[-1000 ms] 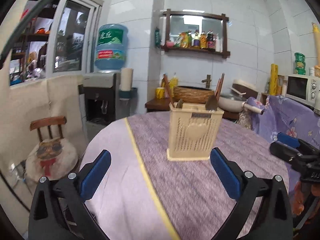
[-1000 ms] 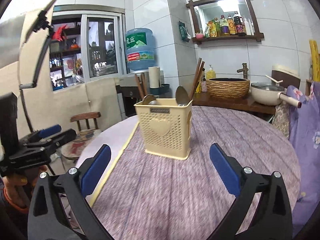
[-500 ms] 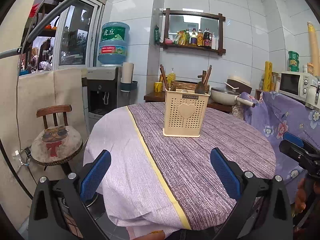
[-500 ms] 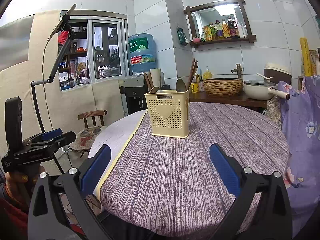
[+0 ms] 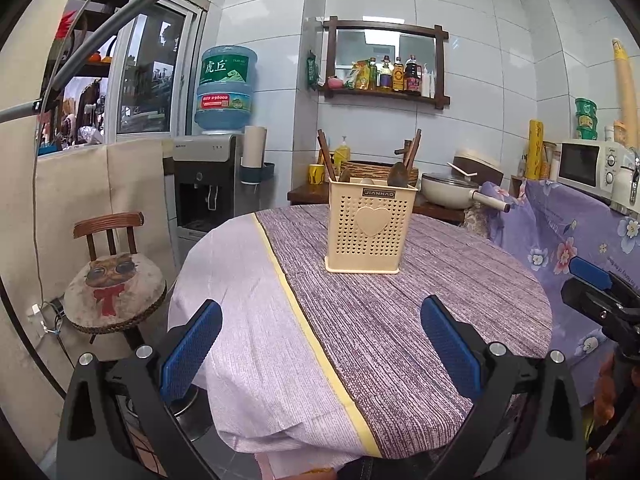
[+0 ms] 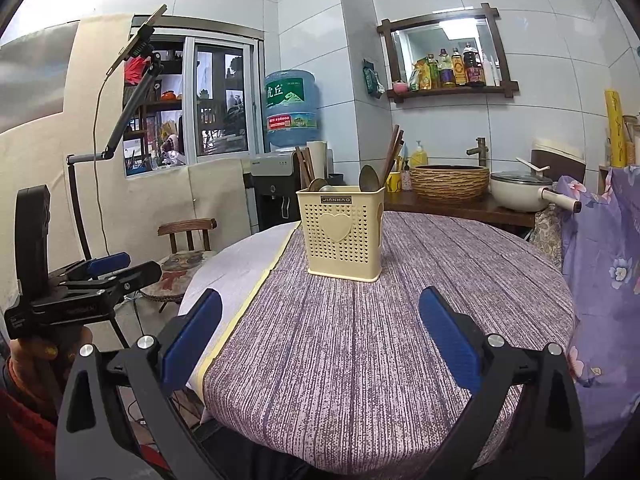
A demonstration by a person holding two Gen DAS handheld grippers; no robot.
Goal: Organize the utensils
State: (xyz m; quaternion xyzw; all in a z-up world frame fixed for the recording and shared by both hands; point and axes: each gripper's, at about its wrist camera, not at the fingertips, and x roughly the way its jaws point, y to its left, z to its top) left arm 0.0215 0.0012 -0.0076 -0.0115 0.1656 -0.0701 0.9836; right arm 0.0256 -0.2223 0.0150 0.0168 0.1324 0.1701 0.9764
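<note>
Left gripper (image 5: 320, 344), left wrist view: black frame w/ blue pads, jaws spread wide, nothing between them. It hangs over the near edge of the round surface (image 5: 460, 320), which is covered by a purple-grey striped cloth w/ a pale lilac section and a yellow band on its left side. Beige perforated plastic utensil holder w/ a heart on its front (image 5: 370, 232) stands upright toward the far side of the surface, well apart from the gripper. Dark wooden chopsticks (image 5: 326, 158) and metal spoons (image 5: 397, 175) stick up out of it. Wooden chair w/ a cat-print cushion (image 5: 114, 280) is off to the left, beside the surface. Right gripper's tip shows at the right edge.

Right gripper (image 6: 320, 340), right wrist view: same build, jaws also wide apart and empty, held low over the near part of the surface. Holder sits ahead and slightly left of centre, upright, near the yellow band. Left gripper appears at far left, off the surface, gripped by a hand (image 6: 48, 356) in an orange-red sleeve.
</note>
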